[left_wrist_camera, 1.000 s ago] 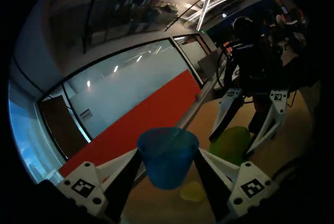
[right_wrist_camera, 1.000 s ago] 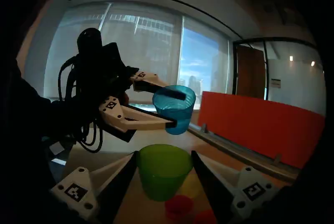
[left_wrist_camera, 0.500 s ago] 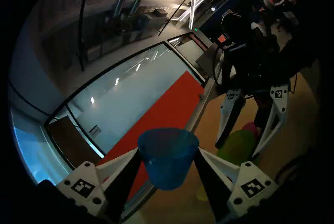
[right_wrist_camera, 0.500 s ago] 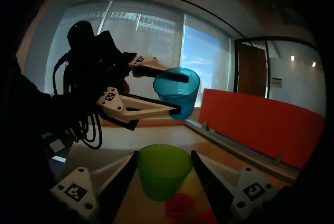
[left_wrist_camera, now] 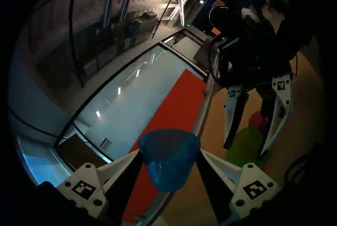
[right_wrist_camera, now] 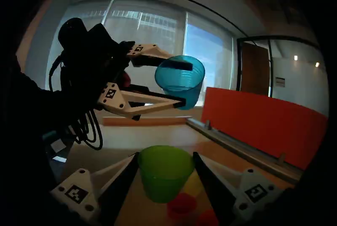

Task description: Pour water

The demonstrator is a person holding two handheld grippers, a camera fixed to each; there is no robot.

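Observation:
A translucent blue cup (left_wrist_camera: 169, 158) sits between the fingers of my left gripper (left_wrist_camera: 168, 168), which is shut on it. In the right gripper view the blue cup (right_wrist_camera: 180, 81) hangs tilted, above and behind the green one, in my left gripper (right_wrist_camera: 181, 83). My right gripper (right_wrist_camera: 165, 175) is shut on a green cup (right_wrist_camera: 165, 172), held upright low over the table. The left gripper view shows the green cup (left_wrist_camera: 245, 146) farther off in my right gripper (left_wrist_camera: 246, 150). I cannot make out any water.
A wooden table (right_wrist_camera: 139, 135) lies below, with red (right_wrist_camera: 182, 204) and yellow (right_wrist_camera: 194, 186) round things under the green cup. An orange-red partition (right_wrist_camera: 269, 120) runs along the table's right side, with a metal rail (right_wrist_camera: 236, 146) at its foot. Large windows (right_wrist_camera: 143, 49) stand behind.
My left gripper has risen and tipped further with the blue cup. The right gripper and green cup have stayed almost still.

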